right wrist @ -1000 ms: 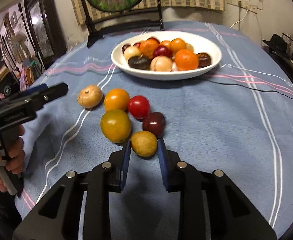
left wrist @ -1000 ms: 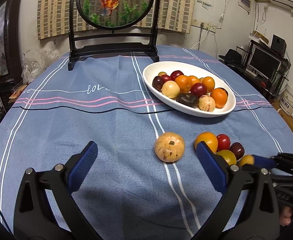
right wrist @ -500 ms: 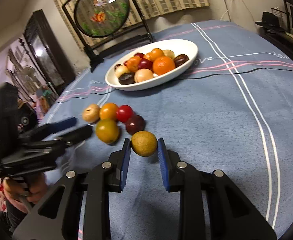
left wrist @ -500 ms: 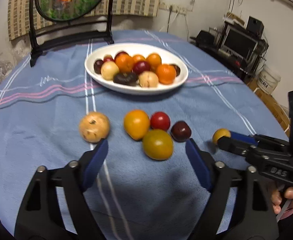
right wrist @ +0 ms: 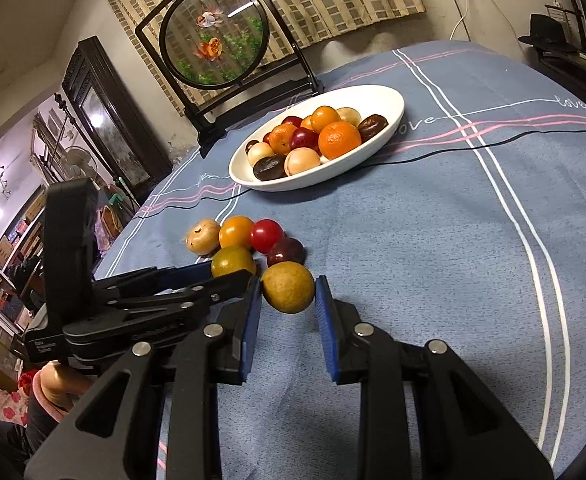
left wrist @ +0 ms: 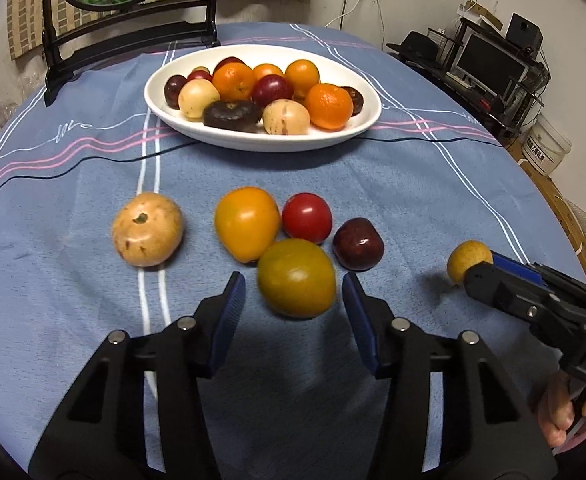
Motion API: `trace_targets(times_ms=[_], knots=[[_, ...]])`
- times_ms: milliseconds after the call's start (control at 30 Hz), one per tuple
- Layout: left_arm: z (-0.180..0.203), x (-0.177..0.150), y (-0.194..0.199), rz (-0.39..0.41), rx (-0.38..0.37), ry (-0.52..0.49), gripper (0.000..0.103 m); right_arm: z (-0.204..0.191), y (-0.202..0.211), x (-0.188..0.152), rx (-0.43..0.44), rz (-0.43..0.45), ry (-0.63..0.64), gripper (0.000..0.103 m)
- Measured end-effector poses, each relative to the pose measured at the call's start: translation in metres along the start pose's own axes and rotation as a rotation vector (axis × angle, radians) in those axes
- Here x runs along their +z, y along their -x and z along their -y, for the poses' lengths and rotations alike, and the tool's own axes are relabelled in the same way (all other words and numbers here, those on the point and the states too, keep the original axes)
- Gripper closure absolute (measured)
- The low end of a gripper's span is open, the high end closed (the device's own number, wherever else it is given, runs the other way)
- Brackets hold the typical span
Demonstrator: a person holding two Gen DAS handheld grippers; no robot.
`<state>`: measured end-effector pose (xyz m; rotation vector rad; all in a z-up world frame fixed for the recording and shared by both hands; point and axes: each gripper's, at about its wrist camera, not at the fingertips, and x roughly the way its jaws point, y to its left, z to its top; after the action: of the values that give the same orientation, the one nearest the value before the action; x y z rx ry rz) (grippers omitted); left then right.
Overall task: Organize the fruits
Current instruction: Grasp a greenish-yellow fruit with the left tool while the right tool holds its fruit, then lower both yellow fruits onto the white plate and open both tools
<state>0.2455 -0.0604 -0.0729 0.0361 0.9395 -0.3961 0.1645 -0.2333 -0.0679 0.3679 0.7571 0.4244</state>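
Note:
My left gripper [left wrist: 293, 280] points down at a greenish-yellow fruit [left wrist: 297, 278] on the blue cloth. Its jaws are closing with the fruit between them, and gaps still show on both sides of it. Behind lie a tan fruit [left wrist: 147, 229], an orange-yellow one [left wrist: 247, 229], a red one [left wrist: 307, 217] and a dark plum [left wrist: 358, 244]. My right gripper [right wrist: 288, 292] is shut on a small yellow fruit [right wrist: 288, 286], held a little above the cloth to the right of the pile. The white bowl [left wrist: 261, 142] holds several fruits.
A round goldfish screen on a black stand [right wrist: 217, 36] rises behind the bowl. A thin black cable [left wrist: 93, 166] crosses the cloth in front of the bowl. The table edge curves off at right, with a computer desk [left wrist: 489, 60] and a bucket [left wrist: 549, 148] beyond.
The left gripper moved from in front of the tan fruit to the greenish-yellow one, and its jaws narrowed. The right gripper lifted the small yellow fruit and drew it away from the pile.

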Motion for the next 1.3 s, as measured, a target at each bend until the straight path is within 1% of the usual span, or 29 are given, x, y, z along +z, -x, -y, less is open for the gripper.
trace_targets(times_ms=[133,300,633,867,967,1033,1100,1200,1233,1300], knots=[[0.0,0.002,-0.005,-0.009,-0.001,0.01,0.053,0.001,0.0,0.0,0.008,0.002,-0.006,0.075],[0.001,0.002,-0.008,-0.013,0.001,0.007,0.062,0.002,0.001,0.0,0.013,0.001,-0.009,0.075],[0.0,0.003,-0.006,-0.004,-0.012,0.012,0.063,0.001,-0.002,0.0,-0.005,-0.012,-0.008,0.075],[-0.002,0.006,0.009,0.029,-0.038,-0.014,0.063,-0.002,-0.007,0.0,-0.035,-0.04,0.005,0.075],[-0.01,0.012,0.018,0.048,-0.042,-0.014,0.063,-0.003,-0.01,0.001,-0.05,-0.051,0.008,0.075],[-0.016,0.018,0.023,0.053,-0.061,-0.016,0.063,-0.004,-0.011,0.005,-0.048,-0.06,0.016,0.075],[-0.025,0.031,0.029,0.058,-0.095,-0.022,0.063,-0.008,-0.013,0.019,-0.054,-0.06,0.045,0.075],[-0.042,0.064,0.037,0.095,-0.114,-0.014,0.063,-0.016,-0.017,0.054,-0.073,-0.001,0.1,0.075],[-0.044,0.073,0.038,0.108,-0.111,-0.013,0.063,-0.017,-0.02,0.067,-0.076,0.017,0.117,0.075],[-0.058,0.105,0.032,0.15,-0.079,0.005,0.063,-0.015,-0.035,0.099,-0.099,0.054,0.138,0.075]])
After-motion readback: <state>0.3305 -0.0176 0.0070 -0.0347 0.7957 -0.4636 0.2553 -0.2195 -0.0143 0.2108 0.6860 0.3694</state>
